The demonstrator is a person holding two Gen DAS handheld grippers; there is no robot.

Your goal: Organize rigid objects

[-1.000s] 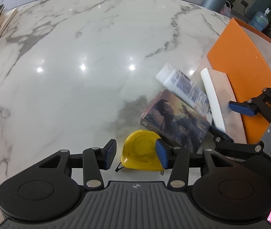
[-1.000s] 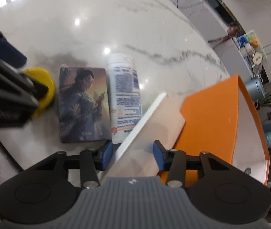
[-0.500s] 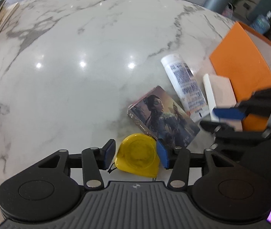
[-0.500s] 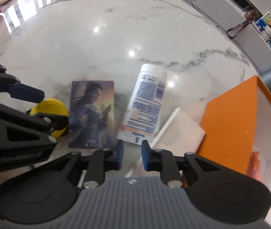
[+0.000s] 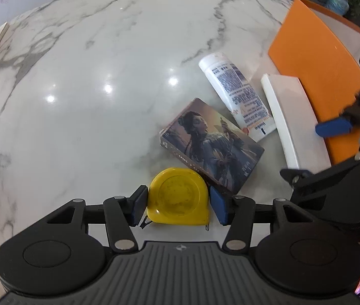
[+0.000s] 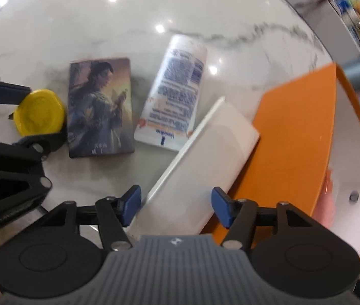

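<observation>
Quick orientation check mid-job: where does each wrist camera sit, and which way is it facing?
Left wrist: on the left gripper, aimed steeply down at the yellow tape measure between its fingers; the right gripper shows at right.
Right wrist: on the right gripper, jaws opening, aimed down at the flat white box between them; the left gripper shows at left.
Shared: illustrated card box, white tube, orange bin, marble table.

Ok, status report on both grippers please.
Left gripper straddles yellow tape measure, pads not pressing. Right gripper jaws opening around white box. Picture box crowds the tape measure.
</observation>
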